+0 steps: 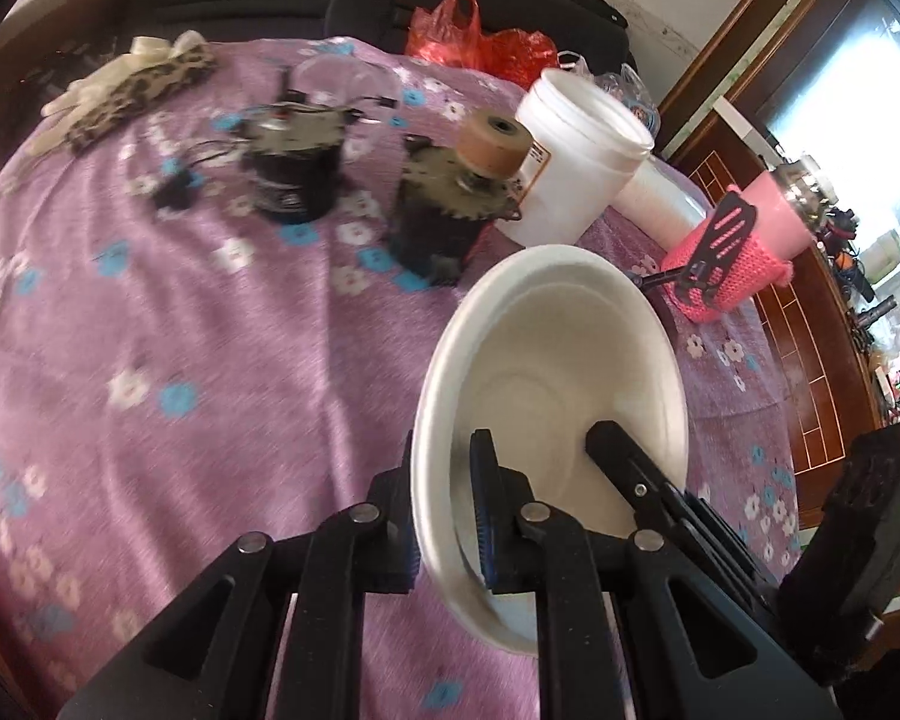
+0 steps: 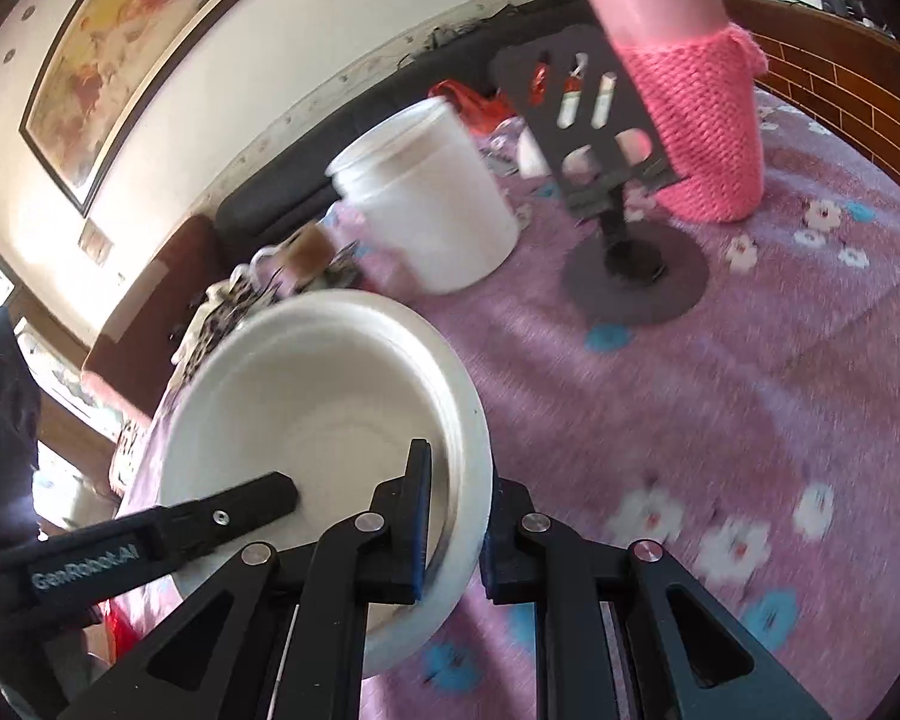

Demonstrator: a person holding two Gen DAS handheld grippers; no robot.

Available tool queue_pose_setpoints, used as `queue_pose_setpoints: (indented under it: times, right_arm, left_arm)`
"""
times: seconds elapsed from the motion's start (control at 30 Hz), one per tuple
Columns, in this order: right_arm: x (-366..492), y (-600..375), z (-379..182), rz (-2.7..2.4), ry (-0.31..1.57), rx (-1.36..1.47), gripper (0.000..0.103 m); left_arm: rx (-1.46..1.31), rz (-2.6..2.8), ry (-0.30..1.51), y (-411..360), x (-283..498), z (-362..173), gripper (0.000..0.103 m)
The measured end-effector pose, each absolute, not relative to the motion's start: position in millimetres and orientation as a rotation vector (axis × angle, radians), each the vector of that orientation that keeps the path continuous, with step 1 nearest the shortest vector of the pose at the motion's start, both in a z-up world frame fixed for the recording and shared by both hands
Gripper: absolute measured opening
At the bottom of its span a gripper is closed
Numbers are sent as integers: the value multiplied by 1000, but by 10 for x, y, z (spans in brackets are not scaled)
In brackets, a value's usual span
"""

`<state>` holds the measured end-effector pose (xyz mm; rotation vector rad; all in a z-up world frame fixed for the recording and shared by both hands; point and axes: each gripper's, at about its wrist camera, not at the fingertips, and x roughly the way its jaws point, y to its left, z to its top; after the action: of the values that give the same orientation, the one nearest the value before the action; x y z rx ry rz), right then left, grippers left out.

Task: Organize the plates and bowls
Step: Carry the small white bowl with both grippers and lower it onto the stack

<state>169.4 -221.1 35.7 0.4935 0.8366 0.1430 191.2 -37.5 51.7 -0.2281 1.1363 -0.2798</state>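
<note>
Left hand-held gripper (image 1: pixel 444 510) clamped on the near rim of a white bowl (image 1: pixel 561 360), one pad outside the wall, the other inside. Right hand-held gripper (image 2: pixel 459 522) closed on the rim of the same white bowl (image 2: pixel 306 396) from the opposite side, pads pinching the wall. In each wrist view, a finger of the other gripper reaching into the bowl's hollow. Bowl tilted, lifted off the surface (image 1: pixel 168 312), which is covered in a purple cloth with white and blue flowers. Behind the bowl, a white plastic tub (image 1: pixel 576 162), open at the top, standing upright. Just left of the tub, two dark motor-like parts (image 1: pixel 438 222), one topped by a brown roll of tape (image 1: pixel 495 141). Right of the tub, a pink bottle in a knitted pink sleeve (image 2: pixel 699 120), with a black phone stand (image 2: pixel 618 204) just beside it. At the far edge, a red plastic bag (image 1: pixel 480 42). Background blurred in both views.
</note>
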Motion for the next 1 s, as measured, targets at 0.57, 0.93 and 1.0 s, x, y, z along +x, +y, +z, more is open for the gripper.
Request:
queue_pose_setpoints:
  times: [0.57, 0.93, 1.0]
  right_arm:
    - [686, -1436, 938, 222, 801, 341, 14]
    - [107, -826, 1109, 318, 797, 276, 15]
    - [29, -684, 1152, 339, 794, 258, 15]
  left_arm:
    - [-352, -254, 1024, 369, 748, 921, 13]
    - [-439, -203, 943, 1038, 34, 1042, 13]
    - [-452, -186, 931, 1181, -65, 1063, 13]
